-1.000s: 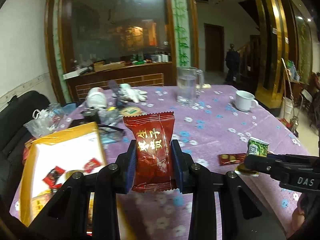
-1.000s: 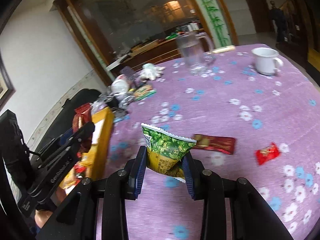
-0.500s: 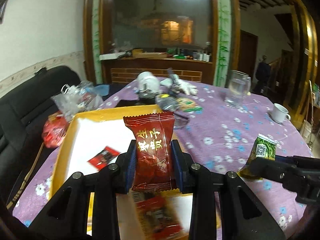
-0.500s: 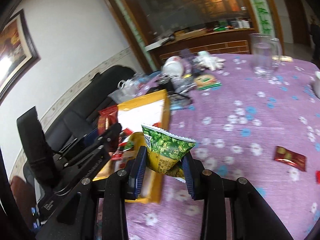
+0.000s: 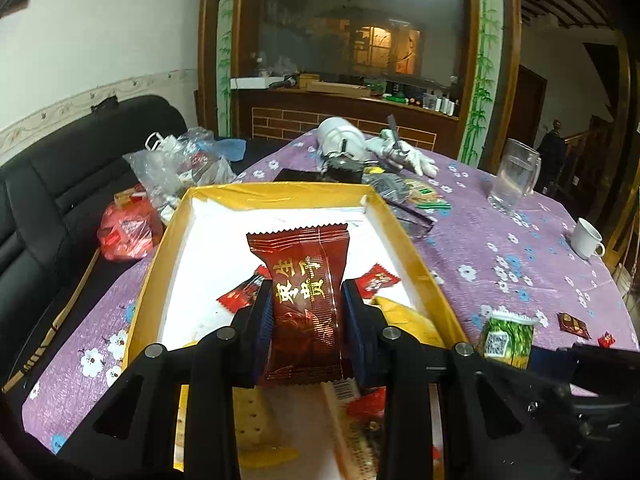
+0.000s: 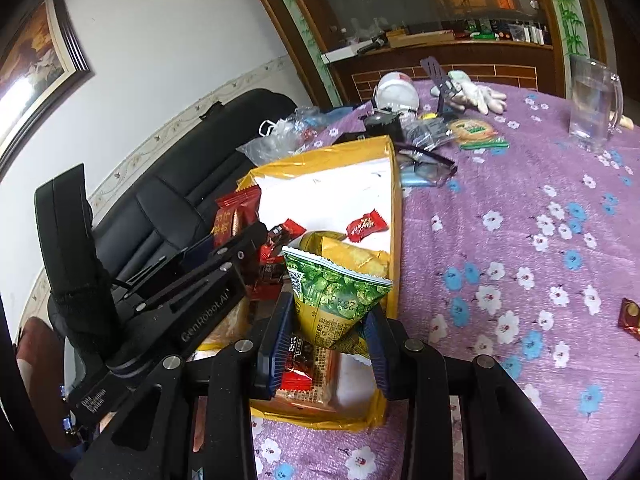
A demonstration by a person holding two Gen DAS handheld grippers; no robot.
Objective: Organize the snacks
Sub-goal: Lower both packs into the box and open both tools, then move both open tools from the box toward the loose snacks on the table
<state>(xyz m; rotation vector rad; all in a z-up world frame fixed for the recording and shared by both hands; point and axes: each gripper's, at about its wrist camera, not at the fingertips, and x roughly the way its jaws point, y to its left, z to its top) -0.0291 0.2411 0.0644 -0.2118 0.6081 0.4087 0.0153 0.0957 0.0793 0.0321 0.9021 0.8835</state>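
My left gripper (image 5: 307, 322) is shut on a dark red snack packet (image 5: 306, 304) and holds it above the yellow box (image 5: 280, 194), which holds several snacks. My right gripper (image 6: 326, 332) is shut on a green pea snack packet (image 6: 334, 300) over the near right corner of the same yellow box (image 6: 396, 208). The green packet also shows in the left wrist view (image 5: 506, 338). The red packet and left gripper also show in the right wrist view (image 6: 236, 220). Loose snacks lie on the cloth: a dark red packet (image 5: 574, 325) and a small red candy (image 5: 606, 338).
The round table has a purple flowered cloth (image 5: 500, 256). A glass mug (image 5: 514, 178), a white cup (image 5: 586, 238), glasses (image 6: 426, 166), white gloves (image 6: 476, 94) and clutter stand beyond the box. Plastic bags (image 5: 176, 168) and a black sofa (image 5: 48, 200) are to the left.
Both grippers have moved left and forward with their packets, from beside the yellow box to over it. The box's inside now fills both views.
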